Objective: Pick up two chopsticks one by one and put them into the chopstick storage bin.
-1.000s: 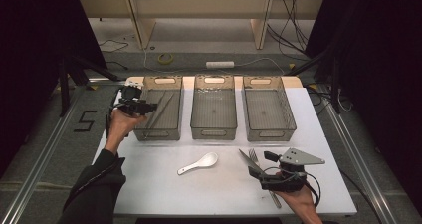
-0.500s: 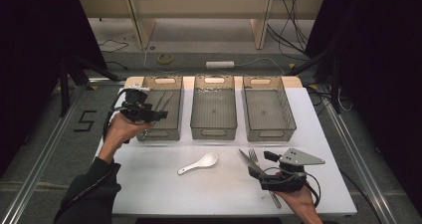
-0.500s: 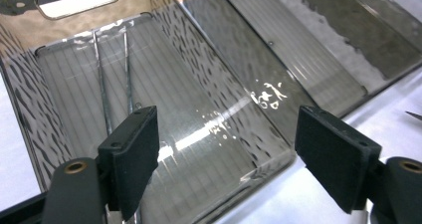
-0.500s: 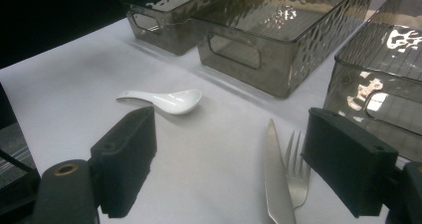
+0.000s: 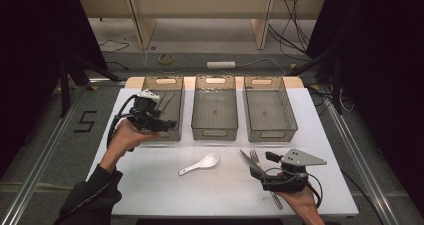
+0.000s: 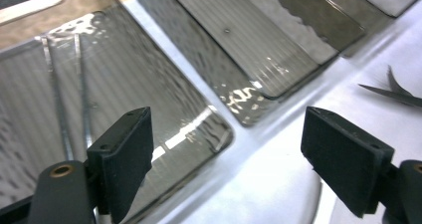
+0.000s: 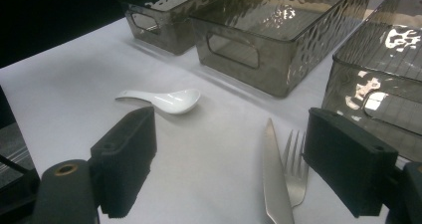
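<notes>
My left gripper hovers over the front of the left grey bin. Its jaws have just been opening and now stand open with nothing between them. Two thin metal sticks lie on that bin's floor, below and left of the jaws. My right gripper rests low at the table's near right, open and holding nothing. A knife and a fork lie side by side on the table just ahead of its jaws. A white spoon lies mid-table, also seen as the spoon beyond the left jaw.
Three grey see-through bins stand in a row at the back of the white table: the left one, the middle bin and the right bin. Cables and a tape roll lie on the floor beyond.
My left gripper has moved right and toward the near edge, above the left bin's front, and its jaws have spread. The right gripper, spoon, knife and fork have stayed put.
</notes>
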A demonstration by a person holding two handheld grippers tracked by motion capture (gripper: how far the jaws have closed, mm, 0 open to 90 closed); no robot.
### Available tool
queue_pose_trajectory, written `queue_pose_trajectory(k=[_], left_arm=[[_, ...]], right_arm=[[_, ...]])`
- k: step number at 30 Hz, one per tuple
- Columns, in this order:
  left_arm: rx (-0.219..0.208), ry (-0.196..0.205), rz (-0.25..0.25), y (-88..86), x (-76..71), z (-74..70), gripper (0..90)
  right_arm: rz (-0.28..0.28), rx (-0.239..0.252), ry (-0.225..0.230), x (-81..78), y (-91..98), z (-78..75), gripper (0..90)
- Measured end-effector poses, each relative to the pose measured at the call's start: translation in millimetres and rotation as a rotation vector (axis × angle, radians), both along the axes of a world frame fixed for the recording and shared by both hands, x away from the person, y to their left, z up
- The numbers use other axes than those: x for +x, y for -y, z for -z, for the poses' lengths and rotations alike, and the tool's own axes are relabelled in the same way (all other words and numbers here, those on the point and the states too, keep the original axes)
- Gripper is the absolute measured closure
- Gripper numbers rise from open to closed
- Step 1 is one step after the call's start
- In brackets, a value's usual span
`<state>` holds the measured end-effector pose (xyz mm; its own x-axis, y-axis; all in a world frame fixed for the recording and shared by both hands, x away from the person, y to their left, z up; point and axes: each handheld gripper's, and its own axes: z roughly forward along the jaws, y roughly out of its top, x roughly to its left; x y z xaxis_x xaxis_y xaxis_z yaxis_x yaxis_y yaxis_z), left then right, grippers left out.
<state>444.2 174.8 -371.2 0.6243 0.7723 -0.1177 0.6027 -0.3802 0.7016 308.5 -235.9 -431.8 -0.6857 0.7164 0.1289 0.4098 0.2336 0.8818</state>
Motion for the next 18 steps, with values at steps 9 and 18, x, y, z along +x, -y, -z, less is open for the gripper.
queue_pose_trajectory(k=[9,18], left_arm=[[0.039,-0.024,0.062,17.9,-13.0,6.9,19.2],[0.077,-0.051,0.103,28.3,-20.4,18.9,18.4]], right_arm=[[-0.001,0.0,-0.004,0.2,0.0,0.3,21.7],[-0.005,0.002,-0.004,0.8,0.2,0.5,21.7]])
